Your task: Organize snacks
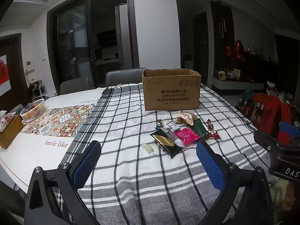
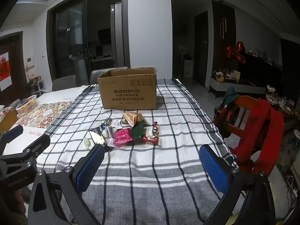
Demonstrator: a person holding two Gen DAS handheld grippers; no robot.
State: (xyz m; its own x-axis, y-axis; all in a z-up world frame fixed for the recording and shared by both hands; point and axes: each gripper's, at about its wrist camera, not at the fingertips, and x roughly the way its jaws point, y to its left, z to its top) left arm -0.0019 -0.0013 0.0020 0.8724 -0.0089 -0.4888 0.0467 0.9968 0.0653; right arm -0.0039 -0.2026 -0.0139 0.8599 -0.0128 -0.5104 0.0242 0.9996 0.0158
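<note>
A pile of wrapped snacks (image 1: 184, 134) lies on the checked tablecloth (image 1: 131, 168), with a pink packet (image 1: 187, 136), a black and gold packet (image 1: 165, 142), a green packet (image 1: 199, 128) and a small pale green candy (image 1: 148, 148) at its left. It also shows in the right wrist view (image 2: 123, 133). An open cardboard box (image 1: 171, 91) stands upright behind the pile, also in the right wrist view (image 2: 129, 91). My left gripper (image 1: 148, 159) is open and empty, short of the pile. My right gripper (image 2: 151, 161) is open and empty, just in front of the pile.
A white basket (image 1: 33, 109) and a tissue box (image 1: 8, 129) stand at the far left on a patterned mat. A wooden chair with red cloth (image 2: 258, 125) stands at the table's right edge. Grey chairs (image 1: 123, 76) stand behind the table.
</note>
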